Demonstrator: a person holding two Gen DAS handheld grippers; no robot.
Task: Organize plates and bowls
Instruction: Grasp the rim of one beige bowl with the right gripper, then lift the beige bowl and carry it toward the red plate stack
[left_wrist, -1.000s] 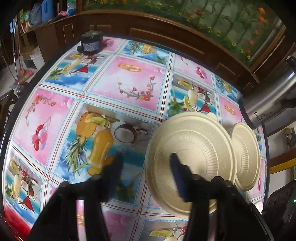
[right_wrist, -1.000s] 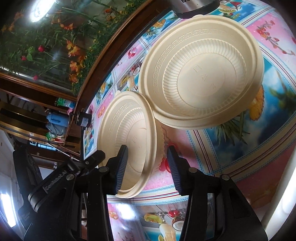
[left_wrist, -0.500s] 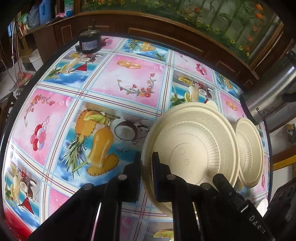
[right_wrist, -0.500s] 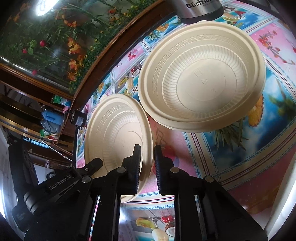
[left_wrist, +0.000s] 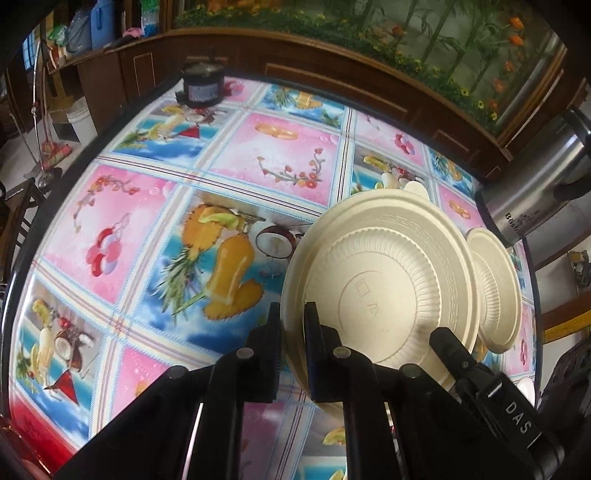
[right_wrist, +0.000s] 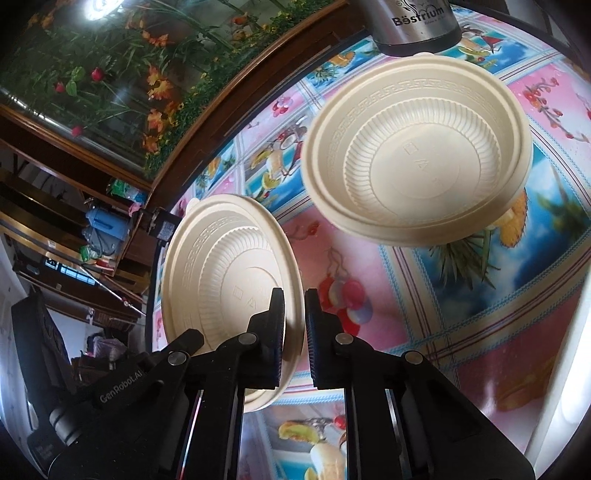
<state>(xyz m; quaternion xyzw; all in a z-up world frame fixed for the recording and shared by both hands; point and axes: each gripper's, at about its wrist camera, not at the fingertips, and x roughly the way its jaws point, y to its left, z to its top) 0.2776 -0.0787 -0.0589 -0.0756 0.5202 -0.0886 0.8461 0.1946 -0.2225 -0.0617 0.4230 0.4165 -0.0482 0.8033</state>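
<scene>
Clamping the near rim of a cream ribbed bowl (left_wrist: 388, 291), the left hand-held gripper (left_wrist: 292, 325) is standing almost fully closed, one finger outside the wall and one inside. In the left wrist view this bowl is sitting tilted, its far rim raised, toward the right part of the desk (left_wrist: 155, 192), whose cloth is printed with fruit panels. Whether the bowl's underside is touching the cloth cannot be told. At the desk's far left corner a small dark jar (left_wrist: 203, 86) is standing. Just beyond the held bowl, toward the desk's right edge, a second cream bowl (left_wrist: 495, 291) is showing, partly hidden behind the first. A steel flask (left_wrist: 535, 192) is standing at the far right edge of the desk, and a dark wooden cabinet with a planted glass panel (left_wrist: 406, 37) is running behind the far edge.

In the right wrist view the right hand-held gripper (right_wrist: 294, 325) is closing its jaws on the rim of the second bowl (right_wrist: 225, 266); the thin rim is sitting between the two pads, which are nearly together. This bowl is tipped steeply on edge, its open side facing left, and is hanging over the desk's near part. The first bowl (right_wrist: 417, 155) is appearing farther in, apart from the second, with the flask (right_wrist: 413, 26) just behind it at the far edge.
</scene>
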